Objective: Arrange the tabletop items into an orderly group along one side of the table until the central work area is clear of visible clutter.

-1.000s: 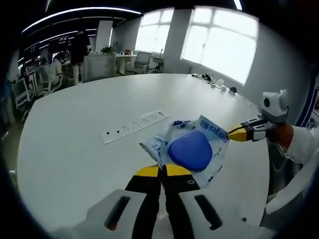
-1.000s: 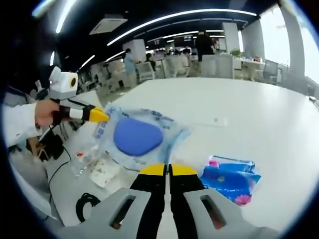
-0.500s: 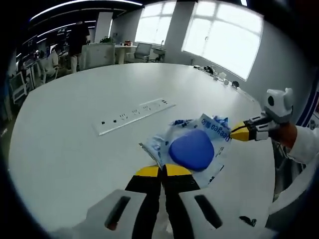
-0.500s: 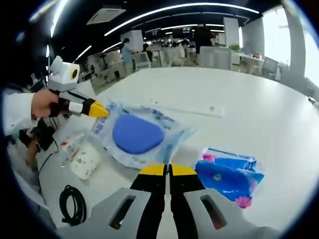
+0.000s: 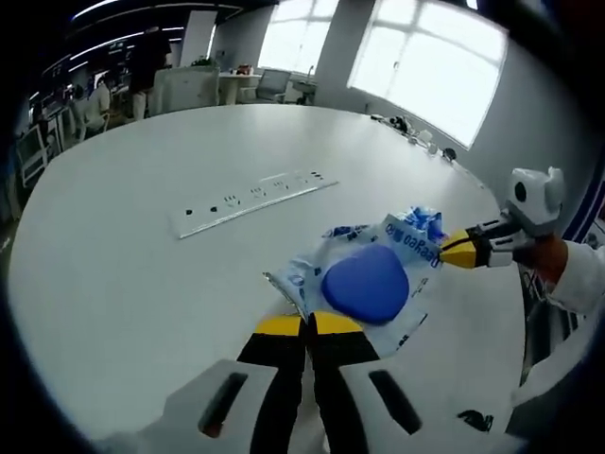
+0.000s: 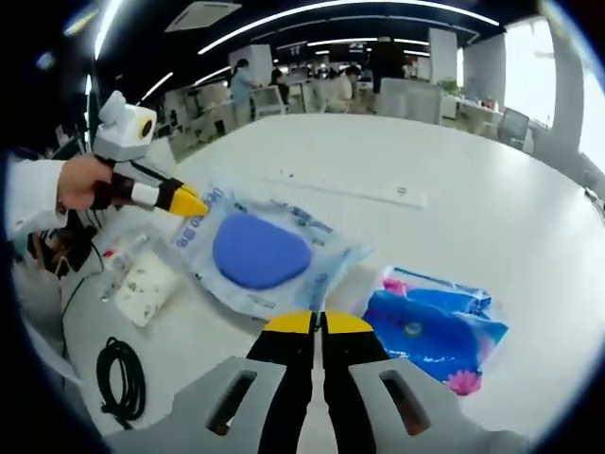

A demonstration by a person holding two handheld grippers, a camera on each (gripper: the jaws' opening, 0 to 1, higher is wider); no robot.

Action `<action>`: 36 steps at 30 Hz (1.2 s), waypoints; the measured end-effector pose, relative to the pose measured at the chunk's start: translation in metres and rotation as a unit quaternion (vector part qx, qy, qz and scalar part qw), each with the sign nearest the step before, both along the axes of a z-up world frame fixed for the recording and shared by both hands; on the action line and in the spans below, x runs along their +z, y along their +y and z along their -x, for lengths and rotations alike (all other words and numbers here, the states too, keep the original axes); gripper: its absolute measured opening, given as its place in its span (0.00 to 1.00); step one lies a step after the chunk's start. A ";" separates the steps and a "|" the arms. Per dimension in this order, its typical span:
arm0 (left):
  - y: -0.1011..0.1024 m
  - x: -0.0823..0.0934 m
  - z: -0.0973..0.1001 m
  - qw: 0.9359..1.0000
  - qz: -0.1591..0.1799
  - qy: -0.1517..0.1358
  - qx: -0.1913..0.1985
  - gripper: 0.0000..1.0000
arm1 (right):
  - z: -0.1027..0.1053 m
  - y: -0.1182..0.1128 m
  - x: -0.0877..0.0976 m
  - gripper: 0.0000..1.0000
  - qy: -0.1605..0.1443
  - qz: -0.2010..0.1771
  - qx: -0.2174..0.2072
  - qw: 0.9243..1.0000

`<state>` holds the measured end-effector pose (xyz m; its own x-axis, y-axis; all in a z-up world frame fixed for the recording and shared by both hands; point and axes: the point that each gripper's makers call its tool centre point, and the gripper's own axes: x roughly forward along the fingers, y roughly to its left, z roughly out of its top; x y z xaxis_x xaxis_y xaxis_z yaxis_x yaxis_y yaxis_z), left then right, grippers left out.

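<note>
The white table (image 5: 113, 284) now sits closer under both cameras than a second ago, so the clear packet with the blue pad (image 6: 260, 253) is judged near set-down beside the blue pouch (image 6: 435, 326). The left gripper (image 5: 304, 324) and the right gripper (image 6: 319, 323) stay clenched on opposite packet edges, held level, pointing toward each other.
</note>
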<state>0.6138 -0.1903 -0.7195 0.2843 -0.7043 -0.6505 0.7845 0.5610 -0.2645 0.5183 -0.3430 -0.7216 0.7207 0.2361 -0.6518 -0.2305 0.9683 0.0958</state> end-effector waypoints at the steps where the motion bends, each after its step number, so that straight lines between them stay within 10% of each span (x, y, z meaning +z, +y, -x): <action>1: 0.001 -0.003 0.000 1.000 -0.002 0.003 0.000 0.00 | 0.000 0.000 -0.002 0.00 0.002 0.002 0.002 1.000; 36: 0.004 -0.028 0.000 1.000 -0.019 0.019 0.002 0.01 | 0.003 -0.003 -0.015 0.01 0.017 0.021 -0.008 1.000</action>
